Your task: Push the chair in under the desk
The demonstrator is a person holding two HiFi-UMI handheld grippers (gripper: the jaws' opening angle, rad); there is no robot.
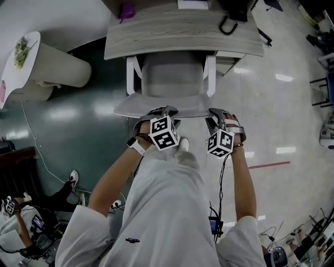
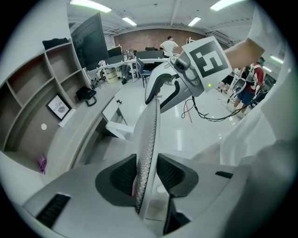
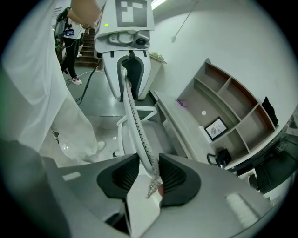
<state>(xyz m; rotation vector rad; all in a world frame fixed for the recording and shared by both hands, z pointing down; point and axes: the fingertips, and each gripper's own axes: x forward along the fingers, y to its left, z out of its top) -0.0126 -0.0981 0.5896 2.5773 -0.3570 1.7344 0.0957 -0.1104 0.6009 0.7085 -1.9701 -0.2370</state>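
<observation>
The grey mesh chair [image 1: 172, 73] faces the wooden desk [image 1: 182, 34], its seat partly under the desktop and its white armrests [image 1: 133, 73] just at the desk's edge. Its backrest [image 1: 167, 107] shows edge-on below the seat. My left gripper [image 1: 156, 112] is shut on the backrest's top edge near its left end, my right gripper [image 1: 218, 116] near its right end. In the left gripper view the thin backrest edge [image 2: 150, 135] runs between the pads of the left gripper [image 2: 145, 174]. In the right gripper view the backrest edge [image 3: 135, 125] sits between the pads of the right gripper [image 3: 148, 174].
A black bag [image 1: 229, 23] and a purple object [image 1: 125, 10] lie on the desk. A white curved counter [image 1: 31, 57] stands at the left. Cables trail on the glossy floor by my feet, and a red tape line [image 1: 269, 165] runs at the right. Another person sits at lower left.
</observation>
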